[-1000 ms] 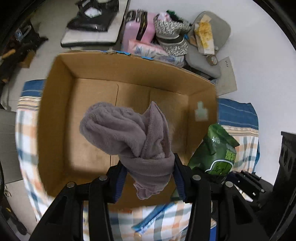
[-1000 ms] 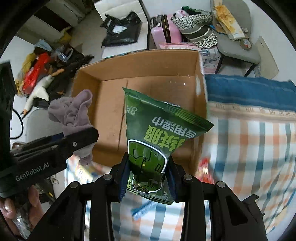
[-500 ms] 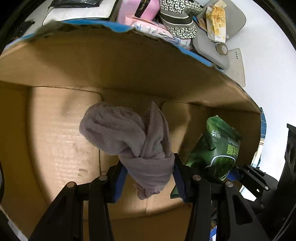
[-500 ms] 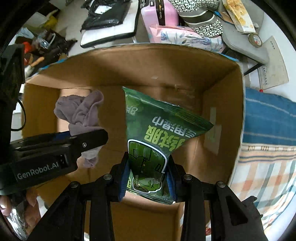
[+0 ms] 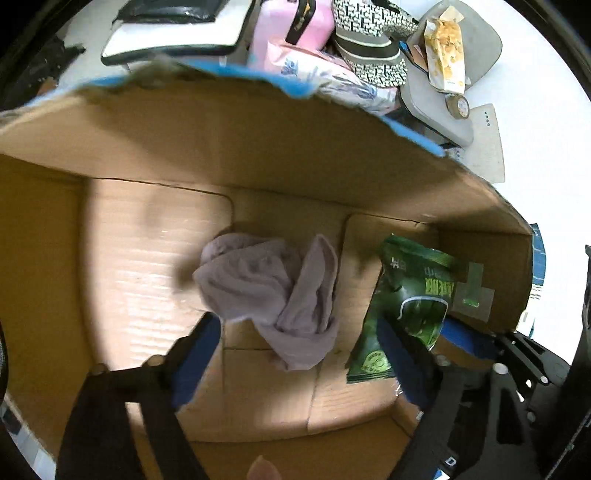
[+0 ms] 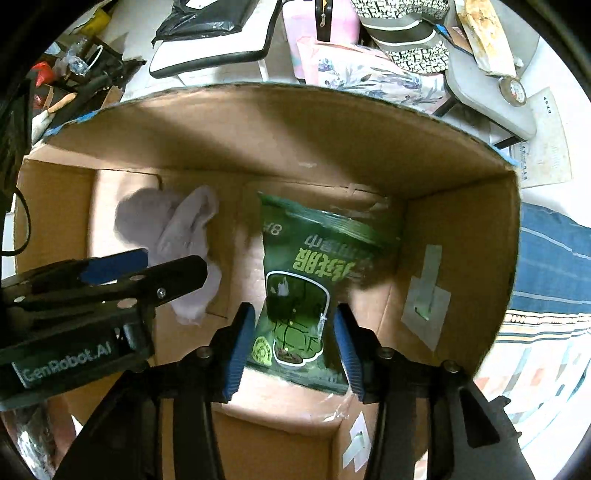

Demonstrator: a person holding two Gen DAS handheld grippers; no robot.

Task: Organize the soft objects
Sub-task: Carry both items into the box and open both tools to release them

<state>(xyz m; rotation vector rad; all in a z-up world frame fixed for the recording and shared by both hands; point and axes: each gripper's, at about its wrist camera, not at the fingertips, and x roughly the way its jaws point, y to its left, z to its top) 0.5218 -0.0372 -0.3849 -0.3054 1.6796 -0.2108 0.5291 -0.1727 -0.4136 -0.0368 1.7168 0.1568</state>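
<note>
A grey-lilac cloth (image 5: 273, 295) lies loose inside the open cardboard box (image 5: 229, 155), between and beyond the spread fingers of my left gripper (image 5: 295, 332), which is open. It also shows in the right wrist view (image 6: 173, 236). A green snack bag (image 6: 306, 280) sits in the box (image 6: 288, 133) between the parted blue pads of my right gripper (image 6: 295, 325), which is open. The bag also shows in the left wrist view (image 5: 406, 302), to the right of the cloth. The left gripper's body (image 6: 96, 291) reaches in from the left.
Beyond the box are a pink suitcase (image 5: 295, 26), a patterned bag (image 5: 369, 44), a floral pack (image 6: 369, 77) and a grey chair (image 5: 450, 74) holding a snack pack. A checked and blue-striped cloth (image 6: 546, 295) covers the surface to the right. Clutter fills the far left floor.
Both grippers have opened inside the box. The cloth has dropped out of the left gripper and the green bag out of the right one, each now resting in the box.
</note>
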